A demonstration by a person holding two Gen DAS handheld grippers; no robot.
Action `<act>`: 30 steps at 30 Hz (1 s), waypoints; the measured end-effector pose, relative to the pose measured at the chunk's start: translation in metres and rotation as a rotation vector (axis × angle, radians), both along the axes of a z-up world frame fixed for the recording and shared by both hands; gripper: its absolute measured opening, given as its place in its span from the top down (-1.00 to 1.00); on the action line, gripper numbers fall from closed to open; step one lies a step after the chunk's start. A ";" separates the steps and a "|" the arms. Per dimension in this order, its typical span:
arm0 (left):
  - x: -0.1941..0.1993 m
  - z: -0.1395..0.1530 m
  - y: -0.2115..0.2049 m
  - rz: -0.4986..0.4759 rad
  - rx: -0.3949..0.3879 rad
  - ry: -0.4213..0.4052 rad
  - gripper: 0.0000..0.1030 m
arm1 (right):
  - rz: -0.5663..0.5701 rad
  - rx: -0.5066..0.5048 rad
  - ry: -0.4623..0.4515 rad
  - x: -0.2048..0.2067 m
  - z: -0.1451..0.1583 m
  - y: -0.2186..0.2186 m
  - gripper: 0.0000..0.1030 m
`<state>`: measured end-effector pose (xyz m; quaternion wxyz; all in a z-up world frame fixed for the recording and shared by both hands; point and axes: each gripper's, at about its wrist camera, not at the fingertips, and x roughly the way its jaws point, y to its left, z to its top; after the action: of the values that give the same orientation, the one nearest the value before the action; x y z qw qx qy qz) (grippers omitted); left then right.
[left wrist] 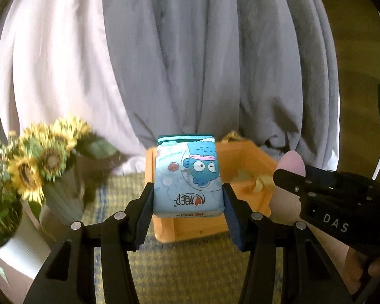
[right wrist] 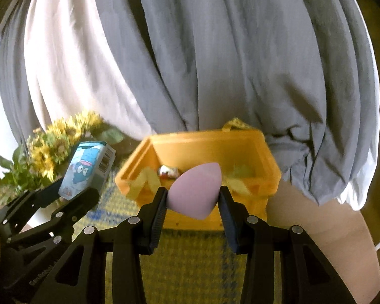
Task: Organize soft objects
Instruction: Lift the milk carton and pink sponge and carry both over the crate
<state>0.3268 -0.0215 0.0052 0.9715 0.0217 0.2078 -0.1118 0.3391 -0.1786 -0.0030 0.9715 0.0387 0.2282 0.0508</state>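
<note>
Grey and white curtains (left wrist: 190,63) fill the background, hanging right behind the yellow box (right wrist: 266,157), and that box is the anchor here. It sits open on a yellow-and-blue checked mat (right wrist: 185,266), with a few small items lying inside that are too blurred to name. Off to the box's left stand the sunflowers (left wrist: 40,162) in pale ribbed vases.

Over the near left corner of the box, the left gripper (left wrist: 188,210) is partly closed on a blue tissue pack (left wrist: 187,174) with a cartoon fish, pads pressed flat to both its sides, the pack held clear above the mat. Above the box's front wall, the right gripper (right wrist: 192,202) is narrowed onto a pink egg-shaped sponge (right wrist: 195,192), pinched at its wide middle, tip pointing up and right.
</note>
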 end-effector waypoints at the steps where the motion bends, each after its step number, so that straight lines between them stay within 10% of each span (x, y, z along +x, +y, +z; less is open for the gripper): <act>1: 0.001 0.005 0.000 -0.003 -0.001 -0.014 0.01 | -0.002 -0.003 -0.011 0.000 0.003 0.001 0.19; 30: 0.084 0.023 -0.020 -0.054 0.053 -0.081 0.01 | -0.055 -0.027 -0.143 0.071 0.039 -0.009 0.19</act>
<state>0.4105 -0.0413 0.0280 0.9748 0.0574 0.1708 -0.1313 0.4104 -0.1880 0.0360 0.9868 0.0282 0.1579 0.0237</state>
